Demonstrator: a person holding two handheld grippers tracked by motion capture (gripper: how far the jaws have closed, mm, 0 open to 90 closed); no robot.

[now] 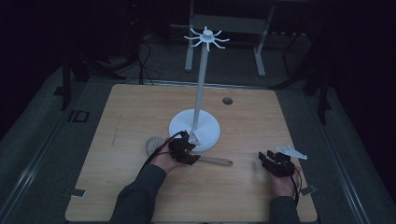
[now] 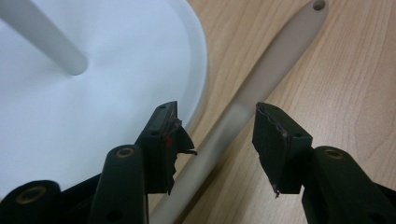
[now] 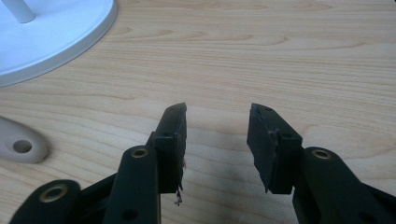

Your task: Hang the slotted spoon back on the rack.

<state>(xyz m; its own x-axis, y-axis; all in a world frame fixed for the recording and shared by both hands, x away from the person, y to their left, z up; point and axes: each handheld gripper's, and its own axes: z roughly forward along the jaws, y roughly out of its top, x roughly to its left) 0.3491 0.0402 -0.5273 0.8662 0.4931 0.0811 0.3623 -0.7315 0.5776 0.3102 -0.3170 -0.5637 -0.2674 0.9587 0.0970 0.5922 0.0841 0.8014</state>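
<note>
1. On the wooden worktop (image 1: 140, 112) stands a white stand (image 1: 194, 128): a round flat base near the middle, a thin pole rising from it, and a ring of curved hooks (image 1: 207, 38) at the top.
2. A long pale utensil (image 1: 217, 161) lies flat on the wood just in front of the base, toward the worktop's near edge. Its handle is smooth and cream-coloured, widening to a rounded end pierced by 1 small hole.
3. A round perforated head (image 1: 154, 144) lies left of the base, beside the person's left hand; whether it joins that handle cannot be told from the high view.
4. The left gripper (image 2: 217, 128) is low over the utensil's handle. Its 2 black jaws are spread, 1 on each side of the handle, and neither clearly touches it. One jaw hangs over the rim of the white base.
5. The right gripper (image 3: 216, 126) sits near the worktop's near right corner, well apart from the stand. Its jaws are spread with bare wood grain between them.
6. In the right gripper view the handle's holed end lies at the left edge, with the base's rim at the upper left.
7. A small dark round hole (image 1: 227, 100) marks the worktop toward its far edge.
</note>
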